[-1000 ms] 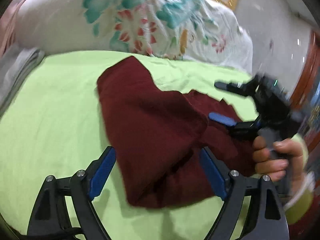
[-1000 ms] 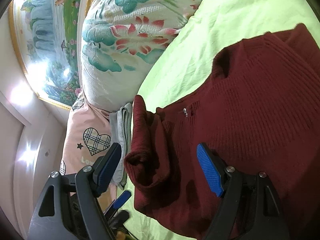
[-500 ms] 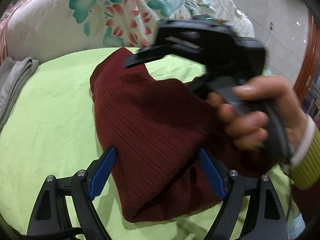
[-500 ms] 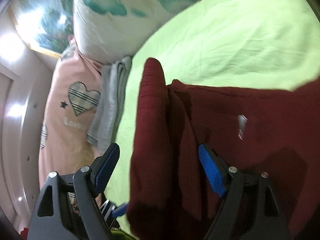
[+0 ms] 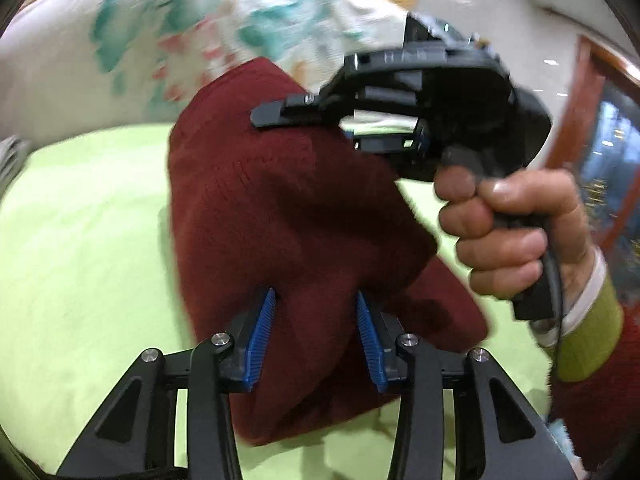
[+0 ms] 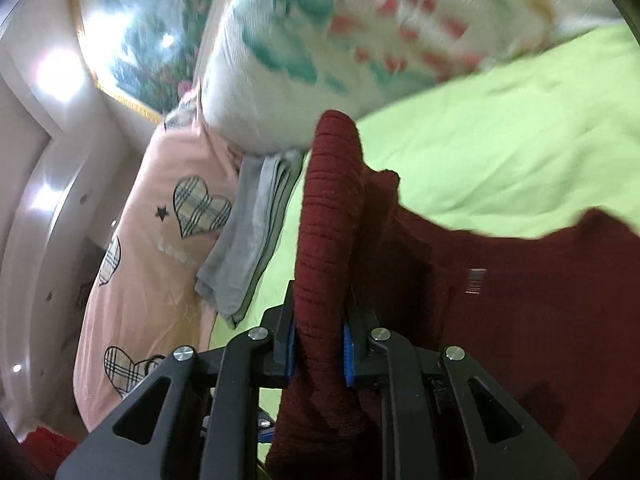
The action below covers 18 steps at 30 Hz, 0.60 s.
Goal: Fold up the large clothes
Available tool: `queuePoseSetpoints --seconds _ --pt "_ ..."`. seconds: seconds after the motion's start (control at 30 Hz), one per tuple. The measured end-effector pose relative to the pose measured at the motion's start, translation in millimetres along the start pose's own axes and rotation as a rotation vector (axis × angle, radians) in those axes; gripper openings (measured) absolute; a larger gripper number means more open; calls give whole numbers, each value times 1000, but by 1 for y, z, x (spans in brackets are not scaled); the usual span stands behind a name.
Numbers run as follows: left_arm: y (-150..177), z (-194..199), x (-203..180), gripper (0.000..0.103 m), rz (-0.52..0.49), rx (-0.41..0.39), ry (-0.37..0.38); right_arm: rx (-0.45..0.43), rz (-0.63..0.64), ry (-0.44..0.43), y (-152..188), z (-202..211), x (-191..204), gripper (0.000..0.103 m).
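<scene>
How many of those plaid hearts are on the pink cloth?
3 in view on the pink cloth: one heart beside the grey folded cloth, one left of it, one lowest, partly behind the right gripper. More may be hidden.

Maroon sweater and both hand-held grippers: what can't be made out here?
- Left wrist view: the right hand-held gripper has its fingertips buried in the maroon sweater.
- Right wrist view: sweater's right part cut off by the frame.
- Both views: floral pillow print smeared by motion blur.
</scene>
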<state>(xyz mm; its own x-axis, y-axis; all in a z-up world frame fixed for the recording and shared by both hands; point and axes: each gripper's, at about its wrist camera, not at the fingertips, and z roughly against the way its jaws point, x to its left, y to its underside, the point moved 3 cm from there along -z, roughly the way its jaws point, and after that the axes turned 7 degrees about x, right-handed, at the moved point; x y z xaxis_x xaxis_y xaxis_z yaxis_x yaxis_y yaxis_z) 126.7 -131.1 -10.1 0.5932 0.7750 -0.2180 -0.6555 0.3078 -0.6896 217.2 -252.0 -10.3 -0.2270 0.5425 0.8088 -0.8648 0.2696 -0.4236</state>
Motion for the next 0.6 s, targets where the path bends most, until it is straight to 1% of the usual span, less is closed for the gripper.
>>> queuePoseSetpoints --seconds 0.07,0.1,0.13,0.17,0.23,0.27,0.3,0.4,0.47,0.6 --pt "-4 -11 -27 42 -49 9 40 -34 -22 44 9 31 -16 18" --pt "-3 -17 -33 42 -60 17 50 -52 -50 98 18 47 -34 18" --pt "-2 -30 -43 42 -72 40 68 -58 -80 117 23 54 -48 18" --pt "1 -39 -49 41 -74 59 82 -66 -143 134 32 63 -72 18" --pt "7 -62 -58 37 -76 115 113 -78 -211 172 47 72 -103 17" --pt "12 -71 -61 36 -82 136 114 -83 -247 187 56 76 -119 16" --pt "15 -75 -63 36 -87 145 110 -88 -274 177 63 77 -129 15" --pt "17 -81 -70 36 -99 164 124 -118 -283 157 71 83 -130 14" --pt "10 -82 -71 36 -106 165 151 -144 -255 163 69 90 -117 13" --pt "4 -83 -80 36 -124 157 172 -204 -224 163 62 106 -96 12"
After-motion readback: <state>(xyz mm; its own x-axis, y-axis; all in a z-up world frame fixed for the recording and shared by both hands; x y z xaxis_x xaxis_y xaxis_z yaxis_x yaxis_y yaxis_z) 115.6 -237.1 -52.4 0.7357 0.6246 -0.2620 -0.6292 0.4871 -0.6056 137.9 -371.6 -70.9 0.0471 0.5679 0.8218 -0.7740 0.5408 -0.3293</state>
